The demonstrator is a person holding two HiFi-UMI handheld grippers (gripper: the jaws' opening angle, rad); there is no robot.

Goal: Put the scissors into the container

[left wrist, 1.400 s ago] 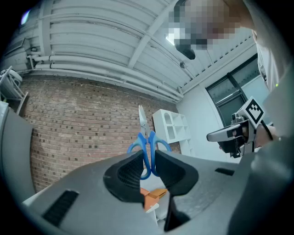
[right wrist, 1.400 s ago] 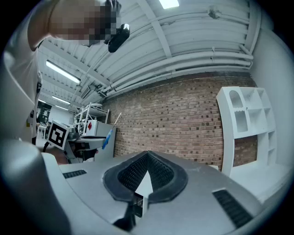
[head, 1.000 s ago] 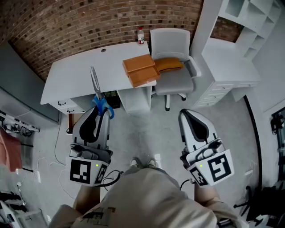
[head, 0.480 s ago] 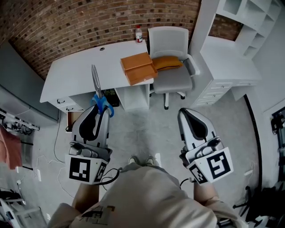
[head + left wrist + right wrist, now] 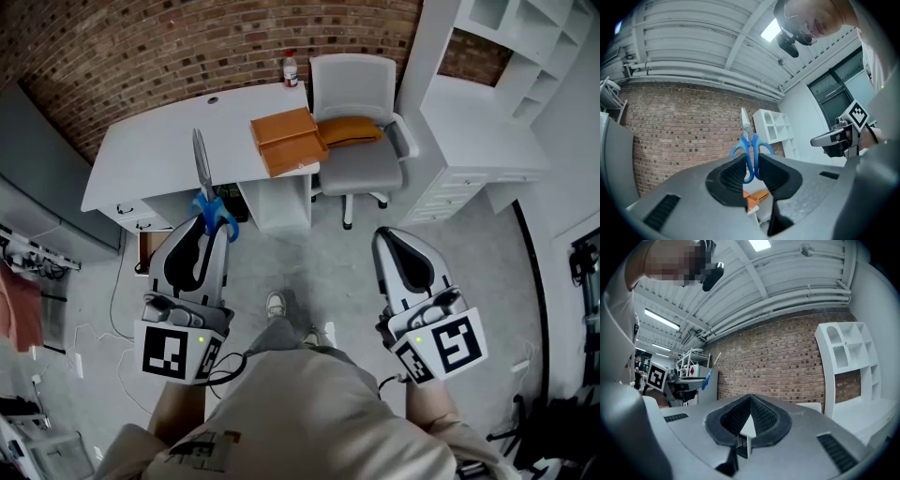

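Blue-handled scissors [image 5: 201, 173] are clamped by their handles in my left gripper [image 5: 214, 228], with the blades pointing forward toward the desk. In the left gripper view the scissors [image 5: 749, 143] stand upright between the pads of that gripper [image 5: 751, 169]. An orange open box [image 5: 284, 141] lies on the white desk [image 5: 150, 150], well ahead of the scissors' tip; a bit of the box [image 5: 754, 199] shows below the jaws. My right gripper [image 5: 394, 246] hangs over the floor with its jaws together, and the right gripper [image 5: 751, 398] holds nothing.
A grey office chair [image 5: 361, 159] with an orange cushion [image 5: 352, 131] stands right of the desk. A small bottle [image 5: 290, 69] stands at the desk's back edge. White drawers and shelving [image 5: 487, 141] fill the right side. Racks and cables line the left wall [image 5: 28, 262].
The person has stepped forward, one foot now ahead of the other. The desk and box have drifted slightly up and left in view. Both grippers keep their pose and the scissors stay held.
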